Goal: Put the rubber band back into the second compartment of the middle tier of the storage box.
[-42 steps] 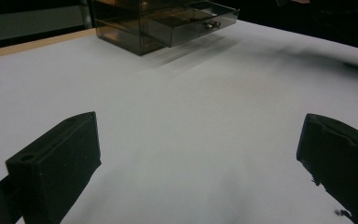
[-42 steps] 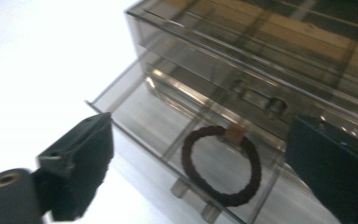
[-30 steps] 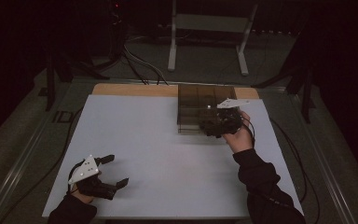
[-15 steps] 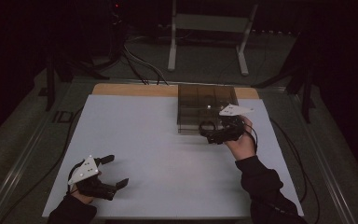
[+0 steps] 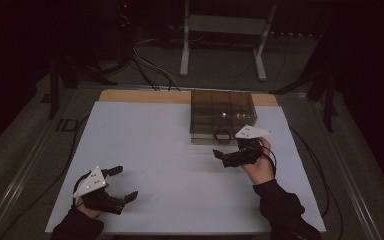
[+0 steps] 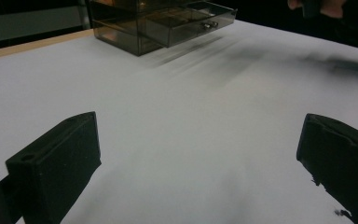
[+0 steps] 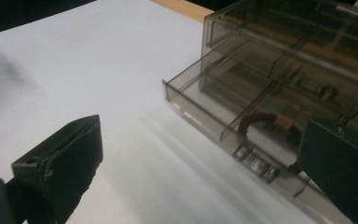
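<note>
open drawer [image 5: 219, 135] just beyond right hand-held gripper [image 5: 223, 156], apart

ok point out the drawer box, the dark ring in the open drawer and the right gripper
drawer box [image 5: 222, 102], high view, its top
dark ring [image 7: 254, 117], right gripper view, its upper arc
right gripper [image 5: 219, 156], high view, between its fingertips

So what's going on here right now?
A person works at a white table with two grippers. The right gripper is open just in front of a smoky clear drawer box; its bottom drawer is pulled out, with a dark ring lying inside. The left gripper rests open near the front edge.
</note>
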A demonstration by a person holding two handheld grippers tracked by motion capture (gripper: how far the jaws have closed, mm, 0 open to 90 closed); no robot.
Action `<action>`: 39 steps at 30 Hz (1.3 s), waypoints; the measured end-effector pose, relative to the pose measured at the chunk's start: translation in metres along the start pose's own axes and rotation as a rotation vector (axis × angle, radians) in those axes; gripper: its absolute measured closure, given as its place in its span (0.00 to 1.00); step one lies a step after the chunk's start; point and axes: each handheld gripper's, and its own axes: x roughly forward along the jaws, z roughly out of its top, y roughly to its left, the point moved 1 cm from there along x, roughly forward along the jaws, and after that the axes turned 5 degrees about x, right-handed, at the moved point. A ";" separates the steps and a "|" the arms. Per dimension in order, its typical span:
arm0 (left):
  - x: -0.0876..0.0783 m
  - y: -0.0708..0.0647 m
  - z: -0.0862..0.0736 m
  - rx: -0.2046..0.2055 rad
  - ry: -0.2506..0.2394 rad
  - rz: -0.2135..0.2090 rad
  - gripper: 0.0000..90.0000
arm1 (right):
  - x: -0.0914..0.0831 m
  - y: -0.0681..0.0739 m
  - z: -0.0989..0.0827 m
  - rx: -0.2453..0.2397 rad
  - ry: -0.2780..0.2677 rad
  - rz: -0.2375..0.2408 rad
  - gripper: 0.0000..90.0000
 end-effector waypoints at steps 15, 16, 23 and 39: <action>0.000 0.000 -0.001 -0.004 0.003 0.000 0.00 | -0.010 0.001 -0.036 0.023 -0.003 0.008 0.00; 0.000 0.000 -0.001 -0.004 0.004 -0.001 0.00 | -0.010 0.001 -0.038 0.025 -0.001 0.009 0.00; 0.000 -0.001 -0.001 0.001 0.004 -0.001 0.00 | -0.015 0.000 -0.053 0.018 0.004 0.016 0.00; -0.001 0.000 -0.001 0.004 0.003 0.001 0.00 | -0.038 -0.012 -0.093 0.022 0.023 -0.009 0.00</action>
